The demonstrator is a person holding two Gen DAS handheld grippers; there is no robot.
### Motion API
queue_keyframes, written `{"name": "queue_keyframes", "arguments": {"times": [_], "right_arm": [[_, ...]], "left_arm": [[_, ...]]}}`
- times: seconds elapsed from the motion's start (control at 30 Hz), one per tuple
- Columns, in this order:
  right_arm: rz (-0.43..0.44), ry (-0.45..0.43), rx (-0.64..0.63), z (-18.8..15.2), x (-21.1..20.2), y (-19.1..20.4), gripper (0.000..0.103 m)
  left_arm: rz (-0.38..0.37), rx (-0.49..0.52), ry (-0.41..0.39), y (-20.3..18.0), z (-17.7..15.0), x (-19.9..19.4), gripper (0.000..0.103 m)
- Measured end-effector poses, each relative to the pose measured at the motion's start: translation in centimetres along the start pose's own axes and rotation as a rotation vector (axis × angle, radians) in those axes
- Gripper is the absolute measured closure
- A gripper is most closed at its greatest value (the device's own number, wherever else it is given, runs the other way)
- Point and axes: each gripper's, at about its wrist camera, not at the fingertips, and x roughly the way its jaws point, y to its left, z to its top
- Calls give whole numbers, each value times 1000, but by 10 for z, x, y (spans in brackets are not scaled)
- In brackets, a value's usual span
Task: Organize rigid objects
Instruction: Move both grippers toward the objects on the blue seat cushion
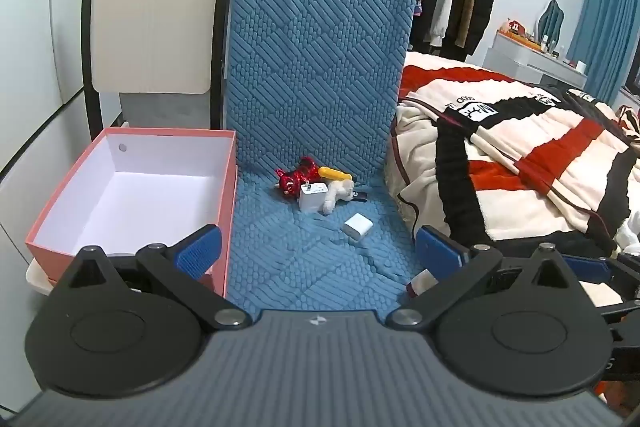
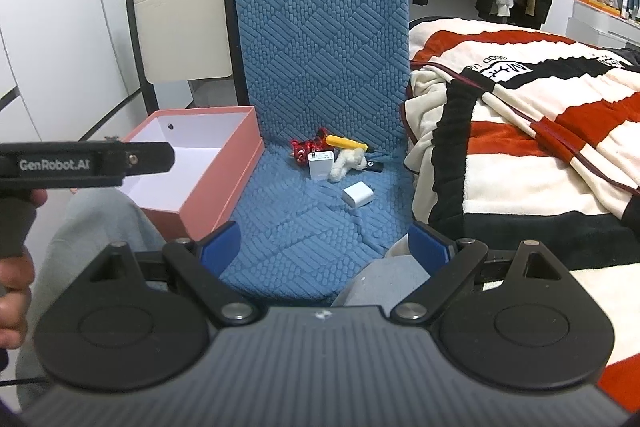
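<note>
Small black object (image 1: 360, 196) mostly hidden behind cream plush toy (image 1: 338, 195); type unclear. Shiny red figurine (image 1: 295, 177) partly covered by white square charger (image 1: 312, 197). Red-tipped item (image 1: 420, 281) behind left gripper finger (image 1: 440, 251), unidentifiable.

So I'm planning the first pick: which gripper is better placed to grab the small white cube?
Probably the right gripper: open, facing the cube directly. The left gripper, also open, sits beside the box, better suited for drop-offs.
</note>
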Motion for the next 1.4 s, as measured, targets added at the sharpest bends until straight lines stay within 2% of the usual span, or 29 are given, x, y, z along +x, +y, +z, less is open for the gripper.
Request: {"name": "queue_keyframes", "arguments": {"times": [0.23,0.67,0.8,0.93,1.0,1.2,1.4], "right_arm": [[6,7,9,-2,3,0,11],[23,0,10,-2,8,-4,11],[22,2,11,-3,18,-7,11],[9,22,8,-6,26,-11,11],[-9,31,1,-8,30,-12,11],[-14,36,32,-20,47,-24,11],[1,42,62,-25,65,-34,11]], "left_arm": [[-2,3,5,-2,-3,-2,0],[-13,27,27,-10,-1,22,0],[-8,58,8,-16,-2,31,0],[-13,42,-3,-19,-5,38,0],[-32,9,16,-16,-7,42,0],[-23,30,6,-14,-14,57,0],[-21,-11,85,-7,-20,80,0]]}}
